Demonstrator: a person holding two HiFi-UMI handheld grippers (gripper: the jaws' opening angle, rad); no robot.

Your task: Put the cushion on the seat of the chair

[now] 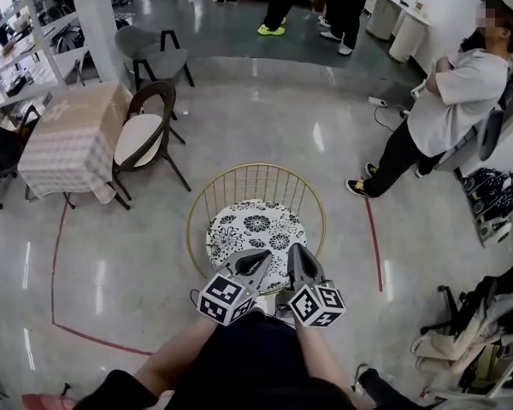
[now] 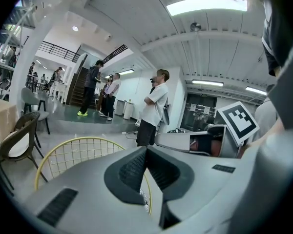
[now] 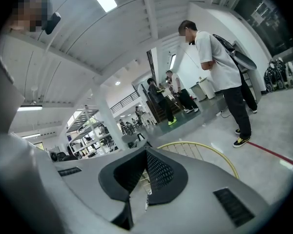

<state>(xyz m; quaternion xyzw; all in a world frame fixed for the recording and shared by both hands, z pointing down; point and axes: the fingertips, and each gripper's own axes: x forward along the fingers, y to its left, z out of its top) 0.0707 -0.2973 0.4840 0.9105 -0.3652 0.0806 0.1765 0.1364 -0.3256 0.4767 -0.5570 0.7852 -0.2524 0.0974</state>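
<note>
A round cushion (image 1: 255, 231) with a black-and-white flower print lies on the seat of a gold wire chair (image 1: 256, 167), whose curved back stands on the far side. My left gripper (image 1: 262, 260) hovers over the cushion's near edge, jaws shut and empty. Just to its right, my right gripper (image 1: 294, 251) is also over that near edge, its pads meeting with nothing between them. In the left gripper view, the left gripper (image 2: 146, 150) points across the wire back (image 2: 78, 150). In the right gripper view, the right gripper (image 3: 146, 152) points past the gold rim (image 3: 205, 147).
A person (image 1: 445, 101) stands at the right, arms folded. A table with a checked cloth (image 1: 73, 139) and a brown chair (image 1: 145, 131) stand at the left, with a grey chair (image 1: 154, 54) behind. Red tape (image 1: 374, 237) marks the floor. Bags (image 1: 470, 340) lie at the right.
</note>
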